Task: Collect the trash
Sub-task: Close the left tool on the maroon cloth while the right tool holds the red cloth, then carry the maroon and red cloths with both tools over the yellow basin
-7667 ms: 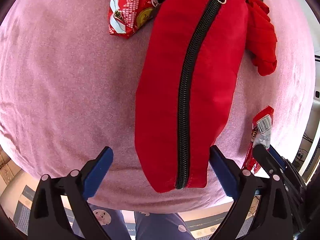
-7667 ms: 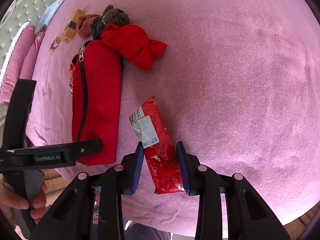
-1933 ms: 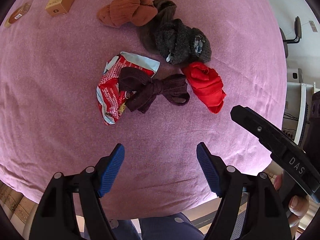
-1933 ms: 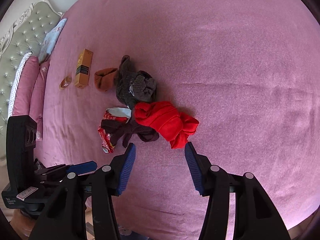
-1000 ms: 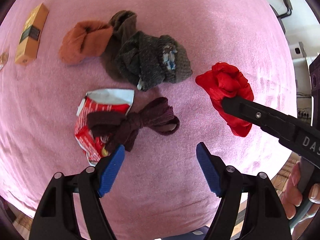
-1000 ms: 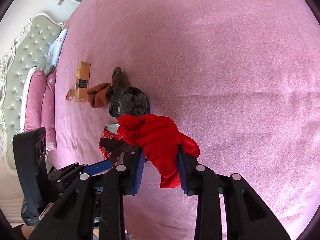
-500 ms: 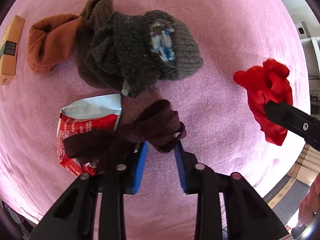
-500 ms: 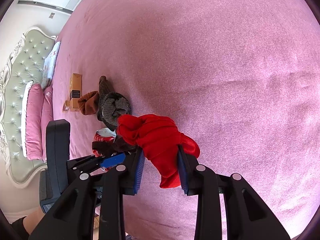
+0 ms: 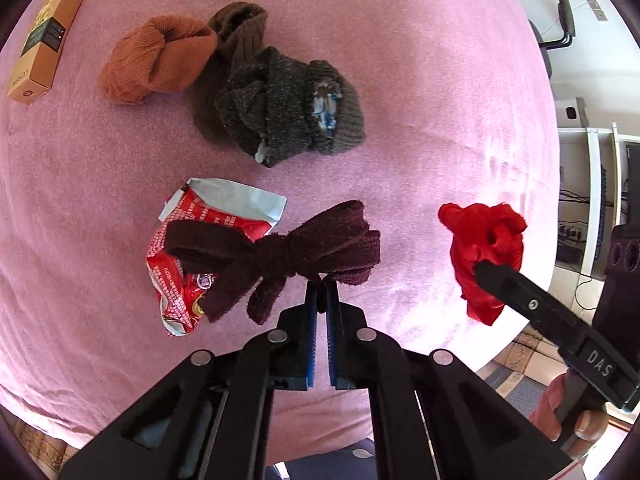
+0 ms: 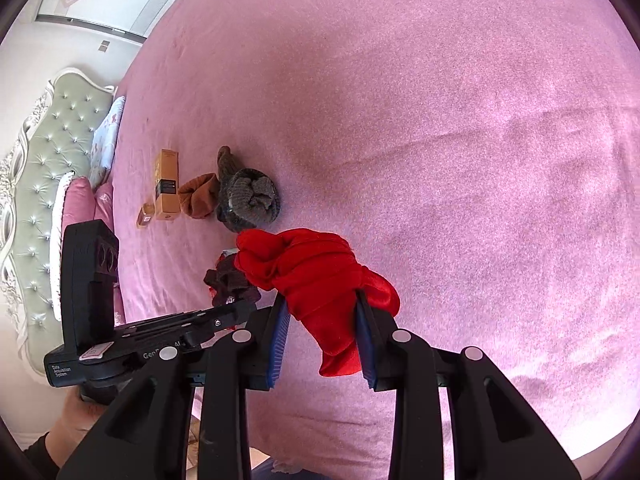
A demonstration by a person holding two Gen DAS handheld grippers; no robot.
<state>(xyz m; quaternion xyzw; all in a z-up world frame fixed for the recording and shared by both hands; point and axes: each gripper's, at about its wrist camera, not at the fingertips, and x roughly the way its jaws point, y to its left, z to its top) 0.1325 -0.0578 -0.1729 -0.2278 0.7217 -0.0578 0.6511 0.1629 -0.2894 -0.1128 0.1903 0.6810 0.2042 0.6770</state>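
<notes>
Left claw (image 9: 320, 286): jaws fully closed, blue pads pinching the knot of the maroon sock bundle (image 9: 280, 254) at its near edge. The bundle lies across the red snack wrapper (image 9: 188, 276), the task's trash, and covers its middle. The wrapper sits on the pink bed (image 9: 420, 80), crumpled, silver inner side showing at its far edge; it is just left of the left claw's tips and not between them. Can't tell if the bundle is lifted clear of the wrapper or still resting on it.

Right claw (image 10: 322, 316): partly open, clamped on the red cloth (image 10: 316, 276), cloth bulging out past the pads, tail hanging below between the fingers. The left wrist view shows the same cloth (image 9: 484, 248) held off to the right of the wrapper, well apart from it.

Farther up the bed: grey knit socks (image 9: 280, 116), orange sock (image 9: 156, 60) touching them on the left, cardboard box (image 9: 42, 44) beyond that near the edge. In the right wrist view only a sliver of the wrapper shows behind the red cloth.
</notes>
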